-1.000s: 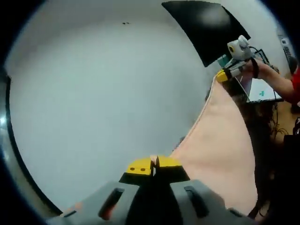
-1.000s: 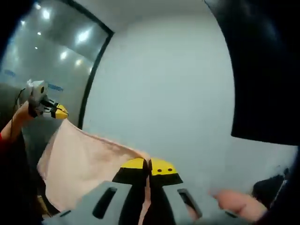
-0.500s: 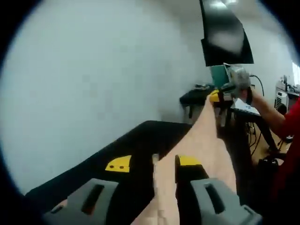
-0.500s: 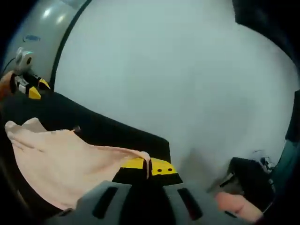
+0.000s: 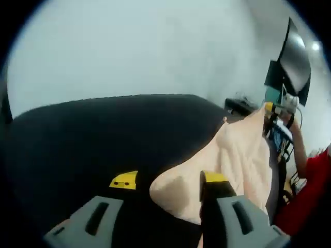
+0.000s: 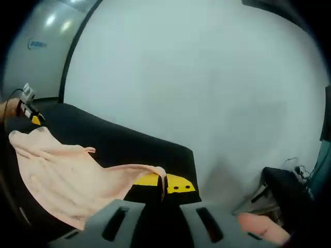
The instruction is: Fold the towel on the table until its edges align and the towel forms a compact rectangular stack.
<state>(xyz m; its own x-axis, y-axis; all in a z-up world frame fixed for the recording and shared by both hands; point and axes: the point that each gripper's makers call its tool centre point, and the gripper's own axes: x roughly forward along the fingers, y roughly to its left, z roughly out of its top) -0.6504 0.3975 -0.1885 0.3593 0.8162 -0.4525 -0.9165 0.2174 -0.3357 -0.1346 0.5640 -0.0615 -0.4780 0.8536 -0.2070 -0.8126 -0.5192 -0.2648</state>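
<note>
Over the table (image 6: 129, 142), right tool (image 6: 164, 185) low, towel-pinching.

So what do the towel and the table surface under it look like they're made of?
The towel looks like soft, matte peach cloth, probably cotton or microfibre: it drapes and wrinkles in loose folds, and a thin edge sits pinched in the right gripper. The table reads as a black, non-glossy surface with almost no reflection, possibly a fabric or rubber mat; the blur leaves its texture uncertain.
</note>
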